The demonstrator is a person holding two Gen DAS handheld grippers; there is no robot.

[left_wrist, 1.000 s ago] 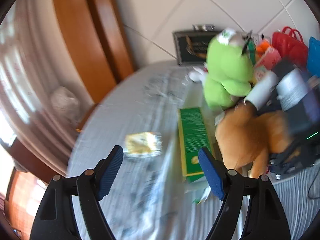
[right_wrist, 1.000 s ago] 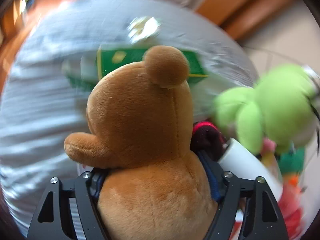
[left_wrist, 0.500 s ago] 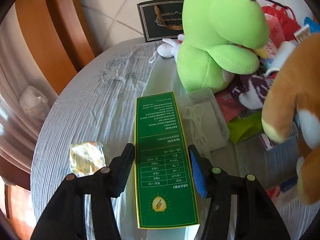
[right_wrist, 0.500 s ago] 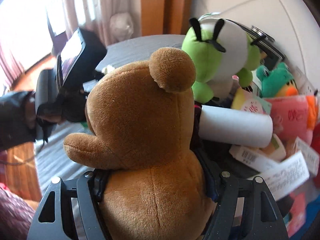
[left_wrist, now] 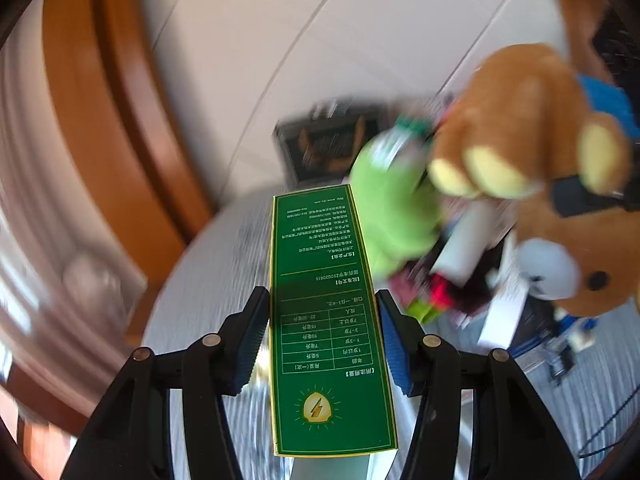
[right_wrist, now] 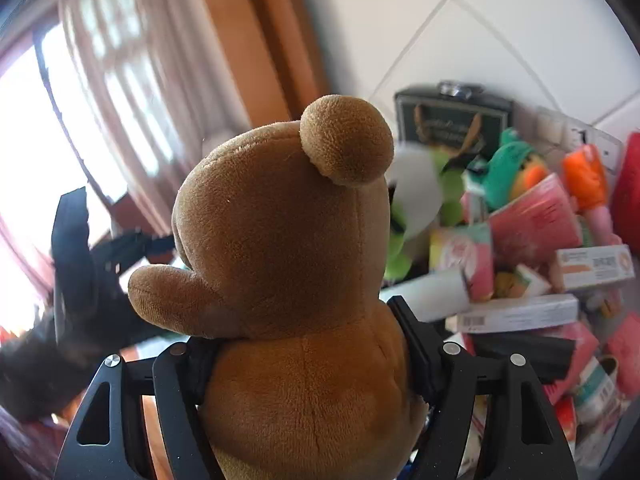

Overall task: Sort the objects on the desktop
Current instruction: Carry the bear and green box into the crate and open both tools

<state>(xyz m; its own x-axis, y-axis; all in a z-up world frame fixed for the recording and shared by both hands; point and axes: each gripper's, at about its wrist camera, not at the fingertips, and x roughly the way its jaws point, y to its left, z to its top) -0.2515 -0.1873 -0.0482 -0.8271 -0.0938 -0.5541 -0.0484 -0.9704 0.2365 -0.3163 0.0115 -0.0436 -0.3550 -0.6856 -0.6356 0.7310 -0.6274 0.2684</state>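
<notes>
Left gripper (left_wrist: 322,334) clamps the long green box (left_wrist: 326,320) by its edges, box lifted clear of the grey-clothed table (left_wrist: 212,264); its jaws have just been closing onto it. Right gripper (right_wrist: 308,364) squeezes the brown teddy bear (right_wrist: 288,264) at the body, up in the air near the pile of boxes (right_wrist: 520,312) and the green plush (left_wrist: 390,216). Best bet: keep both grips firm, box level, carry each to its own group, keep the two loads apart.
</notes>
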